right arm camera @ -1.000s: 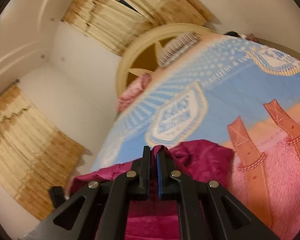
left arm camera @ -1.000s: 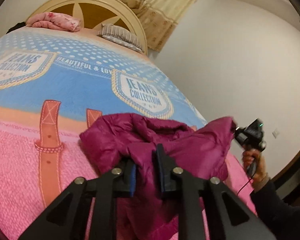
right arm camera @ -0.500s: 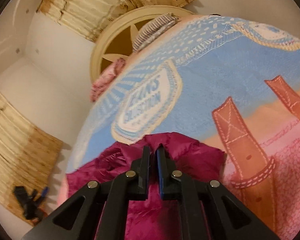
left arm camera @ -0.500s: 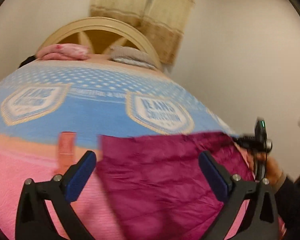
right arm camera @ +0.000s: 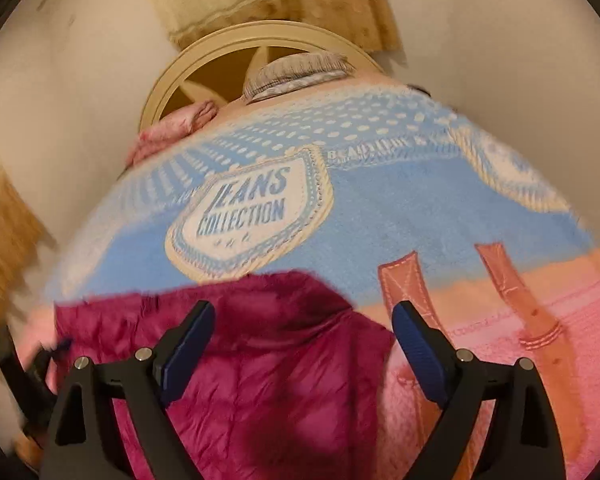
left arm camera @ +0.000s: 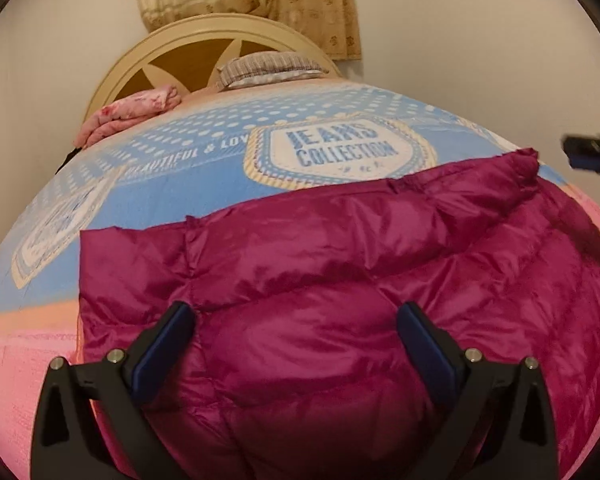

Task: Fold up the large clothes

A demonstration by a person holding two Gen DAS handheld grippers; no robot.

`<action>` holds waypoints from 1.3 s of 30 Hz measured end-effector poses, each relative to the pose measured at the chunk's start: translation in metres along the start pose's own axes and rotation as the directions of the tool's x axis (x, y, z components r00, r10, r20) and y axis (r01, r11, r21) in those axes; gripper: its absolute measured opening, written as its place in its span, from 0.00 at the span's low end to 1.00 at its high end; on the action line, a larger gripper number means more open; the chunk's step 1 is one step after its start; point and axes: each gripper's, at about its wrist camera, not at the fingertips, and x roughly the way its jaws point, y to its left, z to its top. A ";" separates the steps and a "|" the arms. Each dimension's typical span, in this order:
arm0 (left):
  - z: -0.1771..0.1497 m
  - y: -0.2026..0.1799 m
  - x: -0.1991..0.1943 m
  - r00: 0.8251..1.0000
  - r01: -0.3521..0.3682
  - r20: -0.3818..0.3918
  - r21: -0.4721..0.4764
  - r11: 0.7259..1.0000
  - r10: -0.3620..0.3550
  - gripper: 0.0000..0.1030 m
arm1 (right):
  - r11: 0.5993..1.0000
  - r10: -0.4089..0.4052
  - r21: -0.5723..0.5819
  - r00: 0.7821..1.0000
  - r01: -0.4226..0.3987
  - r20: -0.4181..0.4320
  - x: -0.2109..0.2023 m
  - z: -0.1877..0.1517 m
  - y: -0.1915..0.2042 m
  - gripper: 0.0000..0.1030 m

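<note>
While the magenta puffer jacket (left arm camera: 340,280) lies spread flat across the bedspread (left arm camera: 180,184), covering its pink end and reaching up to the blue band, the left gripper (left arm camera: 296,332) hangs over it with its jaws wide apart and nothing pinched between them. Over the jacket's other edge, the right gripper (right arm camera: 304,332) has its jaws opening, the pads clear of the fabric below. A striped pillow (left arm camera: 268,66) and a folded pink blanket (left arm camera: 132,110) sit by the headboard (left arm camera: 188,44)
</note>
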 end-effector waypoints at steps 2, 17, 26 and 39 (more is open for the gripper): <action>-0.001 0.001 0.004 1.000 0.000 -0.006 -0.013 1.000 0.000 1.00 | 1.000 0.012 -0.022 1.000 -0.013 -0.015 0.007 -0.011 0.019 0.87; -0.010 -0.004 0.032 0.998 -0.002 -0.058 -0.029 1.000 0.000 1.00 | 0.994 -0.061 -0.101 0.995 0.053 -0.083 0.082 -0.072 0.041 0.88; -0.010 -0.007 0.039 0.996 -0.011 -0.093 -0.015 1.000 0.010 1.00 | 0.991 -0.084 -0.114 0.992 0.073 -0.096 0.088 -0.075 0.043 0.89; -0.010 -0.010 0.048 0.991 -0.013 -0.133 -0.010 1.000 0.011 1.00 | 0.982 -0.135 -0.148 0.984 0.117 -0.116 0.096 -0.076 0.050 0.90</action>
